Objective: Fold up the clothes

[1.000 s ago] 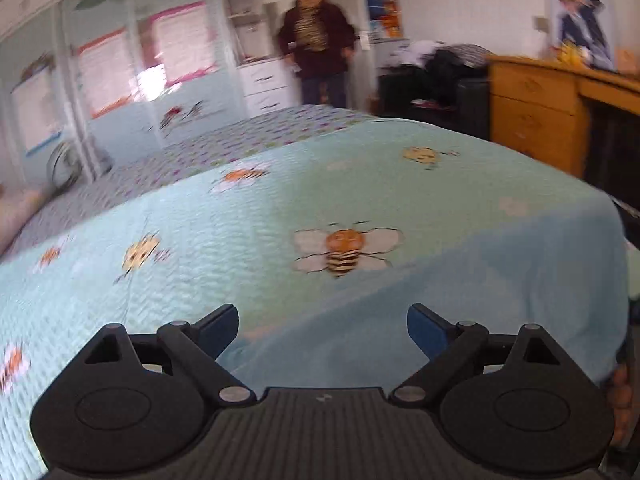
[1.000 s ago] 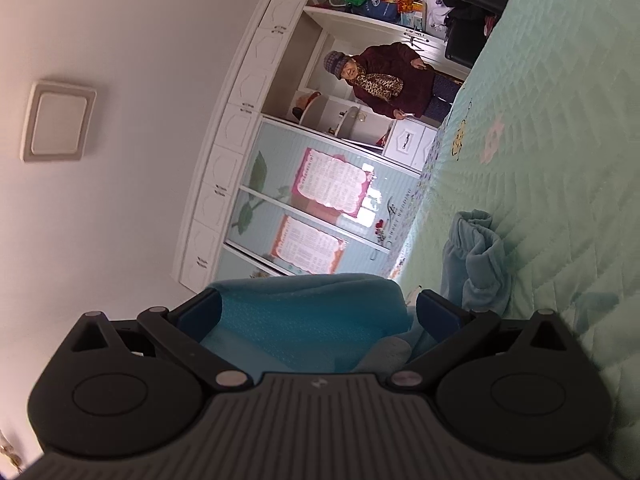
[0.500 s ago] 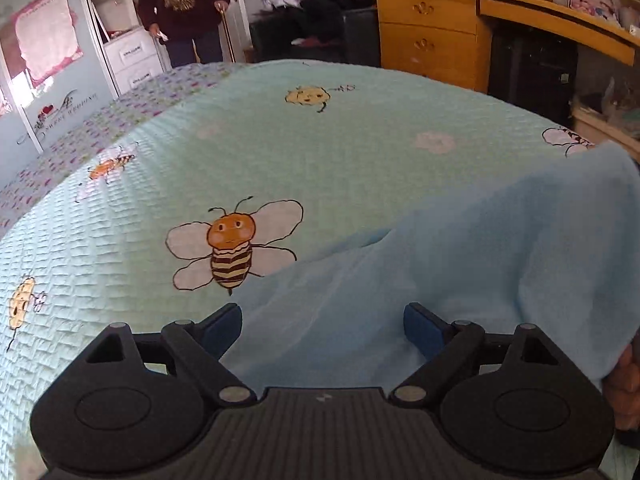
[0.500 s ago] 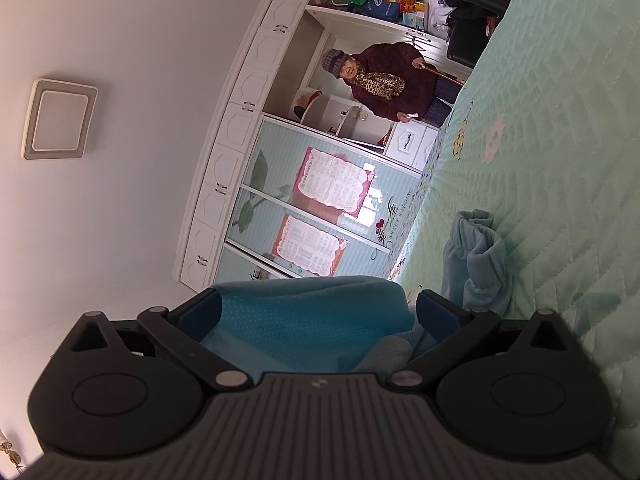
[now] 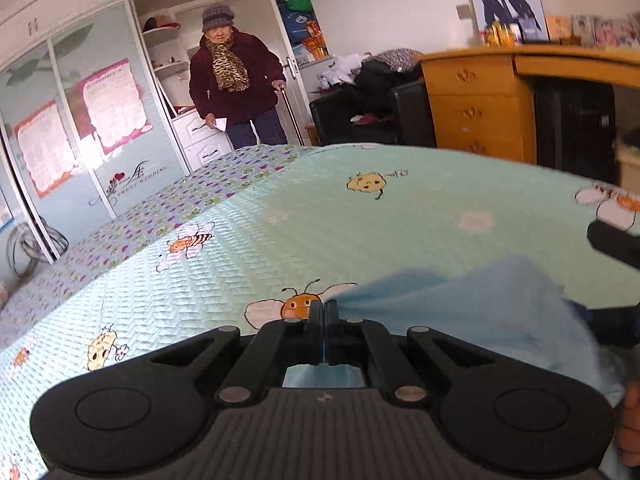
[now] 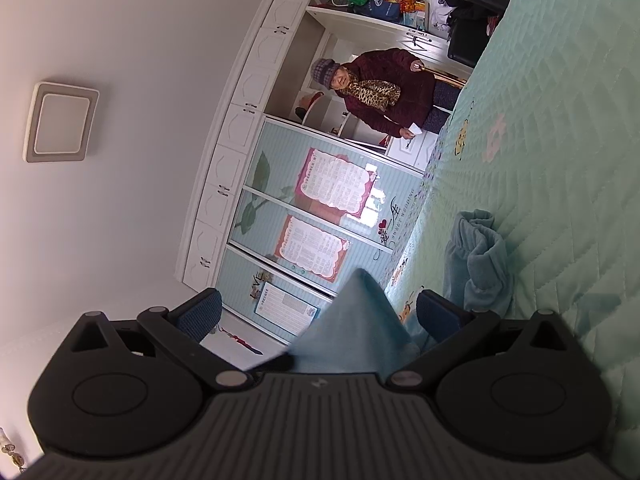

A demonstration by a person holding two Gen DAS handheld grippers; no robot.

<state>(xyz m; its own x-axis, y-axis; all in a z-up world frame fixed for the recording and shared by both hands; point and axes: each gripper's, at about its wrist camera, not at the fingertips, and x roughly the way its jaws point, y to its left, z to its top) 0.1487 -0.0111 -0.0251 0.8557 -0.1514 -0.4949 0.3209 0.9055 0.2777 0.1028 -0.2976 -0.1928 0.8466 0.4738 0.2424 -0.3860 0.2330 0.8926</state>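
Blue garment (image 5: 472, 312), lower right: our left gripper (image 5: 323, 314) pinches only its edge and may slip; right gripper (image 6: 320, 316) fingers spread around cloth.

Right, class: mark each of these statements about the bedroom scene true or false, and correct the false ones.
1. The left gripper is shut on the light blue cloth. True.
2. The right gripper is clamped shut. False: its jaws stand open, with cloth lying between them.
3. The bedspread bears bee pictures. True.
4. The bundled blue garment hangs in the wardrobe. False: it lies on the bedspread.
5. A person stands beyond the bed's far end. True.
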